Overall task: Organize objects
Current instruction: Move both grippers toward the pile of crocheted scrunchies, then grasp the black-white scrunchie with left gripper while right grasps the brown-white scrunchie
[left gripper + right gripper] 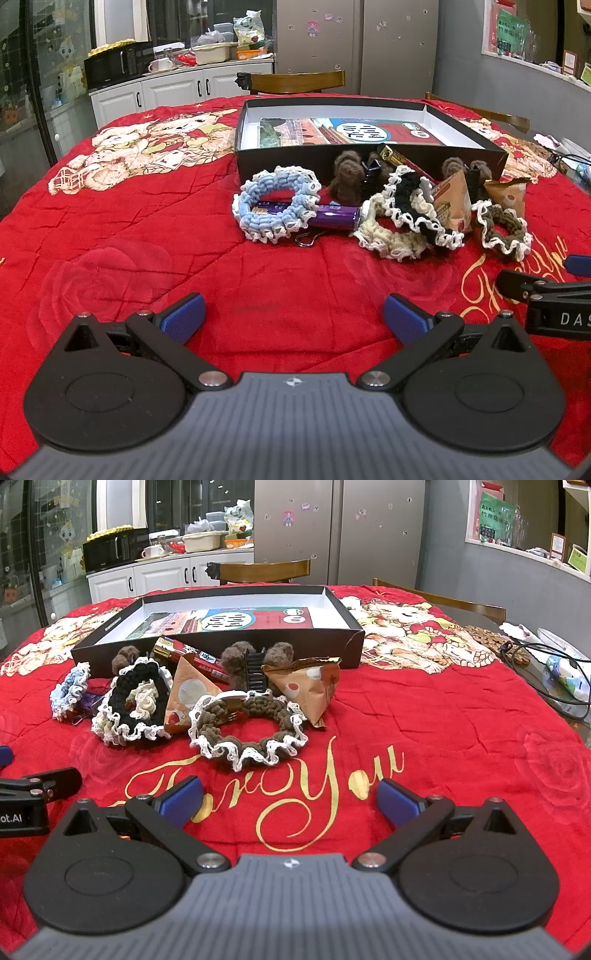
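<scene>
Grippers spread fully, holding nothing: left gripper (294,315) and right gripper (289,799) above the red-covered bench (147,258). Scrunchies (247,731) piled at twelve o'clock, before black box (369,162).

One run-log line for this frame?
left gripper: open, empty | right gripper: open, empty | scrunchies: blue, brown, loose before black box | nothing sorted yet
</scene>
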Demonstrator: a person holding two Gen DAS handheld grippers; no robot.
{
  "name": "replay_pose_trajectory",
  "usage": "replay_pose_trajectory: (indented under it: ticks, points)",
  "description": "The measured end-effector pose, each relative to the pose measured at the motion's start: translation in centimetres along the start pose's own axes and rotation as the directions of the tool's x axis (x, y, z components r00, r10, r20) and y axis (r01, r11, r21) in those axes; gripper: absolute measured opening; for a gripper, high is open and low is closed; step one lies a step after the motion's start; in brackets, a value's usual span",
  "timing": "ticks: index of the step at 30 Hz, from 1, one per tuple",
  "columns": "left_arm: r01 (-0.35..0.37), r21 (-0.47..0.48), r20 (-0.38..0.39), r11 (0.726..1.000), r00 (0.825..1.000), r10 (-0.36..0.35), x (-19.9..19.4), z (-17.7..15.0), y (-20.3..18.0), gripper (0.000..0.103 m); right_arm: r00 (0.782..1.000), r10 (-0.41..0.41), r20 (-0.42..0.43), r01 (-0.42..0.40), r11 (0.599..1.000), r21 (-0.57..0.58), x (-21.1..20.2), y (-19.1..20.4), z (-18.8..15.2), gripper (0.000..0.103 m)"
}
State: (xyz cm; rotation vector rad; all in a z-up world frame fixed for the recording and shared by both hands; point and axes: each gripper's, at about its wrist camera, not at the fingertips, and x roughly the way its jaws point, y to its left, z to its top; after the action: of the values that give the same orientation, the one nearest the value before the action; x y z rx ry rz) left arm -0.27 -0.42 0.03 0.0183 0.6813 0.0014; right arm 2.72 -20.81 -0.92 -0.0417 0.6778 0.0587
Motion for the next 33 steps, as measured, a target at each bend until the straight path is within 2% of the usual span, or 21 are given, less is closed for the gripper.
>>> replay_pose_trajectory:
  ticks: [10, 13, 15, 19, 22, 24, 25, 27, 28, 29, 30, 33]
  points:
    - [0.006, 0.023, 0.016, 1.000, 1.000, -0.006, -0.4, -0.1, 0.0, 0.103, 0.999, 0.023, 0.022, -0.024, 0.998, 0.050, 0.0, -0.4, 0.1, 0.102]
    - [0.032, 0.065, 0.089, 0.997, 0.995, -0.038, -1.5, -0.1, -0.8, 0.103, 0.997, 0.045, 0.069, -0.053, 0.992, 0.117, -0.8, -1.7, -0.1, 0.090]
    - [0.075, 0.057, 0.131, 0.996, 0.988, -0.082, -2.1, 0.2, -0.9, 0.103, 0.992, 0.076, 0.097, -0.091, 0.982, 0.164, -1.2, -2.7, -0.3, 0.082]
    - [0.175, -0.006, 0.164, 0.984, 0.971, -0.172, -2.4, 0.9, -0.8, 0.103, 0.986, 0.114, 0.126, -0.138, 0.969, 0.203, -1.4, -3.6, -0.1, 0.071]
    - [0.200, 0.014, 0.187, 0.980, 0.962, -0.199, -2.5, 1.7, -1.7, 0.103, 0.981, 0.134, 0.142, -0.163, 0.963, 0.216, -1.4, -3.8, 0.1, 0.066]
    - [0.207, 0.030, 0.197, 0.978, 0.958, -0.209, -2.6, 1.9, -2.0, 0.099, 0.976, 0.147, 0.160, -0.181, 0.957, 0.226, -1.3, -4.0, 0.2, 0.066]
    - [0.218, 0.036, 0.194, 0.975, 0.956, -0.221, -2.5, 2.1, -2.2, 0.094, 0.974, 0.150, 0.168, -0.187, 0.955, 0.231, -1.3, -4.1, 0.1, 0.066]
    - [0.236, 0.043, 0.176, 0.971, 0.955, -0.240, -1.8, 2.3, -2.6, 0.077, 0.972, 0.164, 0.167, -0.200, 0.953, 0.230, -1.0, -4.2, 0.3, 0.064]
    - [0.239, 0.041, 0.163, 0.970, 0.956, -0.243, -1.5, 2.4, -2.7, 0.058, 0.973, 0.163, 0.165, -0.198, 0.953, 0.229, -0.9, -4.1, 0.4, 0.062]
    - [0.243, 0.035, 0.146, 0.969, 0.958, -0.245, -1.1, 2.5, -2.8, 0.045, 0.974, 0.160, 0.161, -0.195, 0.953, 0.231, -0.8, -4.1, 0.4, 0.057]
    - [0.245, 0.024, 0.128, 0.969, 0.961, -0.246, -0.6, 2.5, -2.8, 0.044, 0.975, 0.160, 0.151, -0.192, 0.954, 0.230, -0.6, -4.0, 0.5, 0.052]
    - [0.241, 0.002, 0.112, 0.970, 0.964, -0.240, 0.4, 2.6, -2.9, 0.043, 0.975, 0.179, 0.134, -0.206, 0.951, 0.229, 0.0, -3.7, 0.7, 0.050]
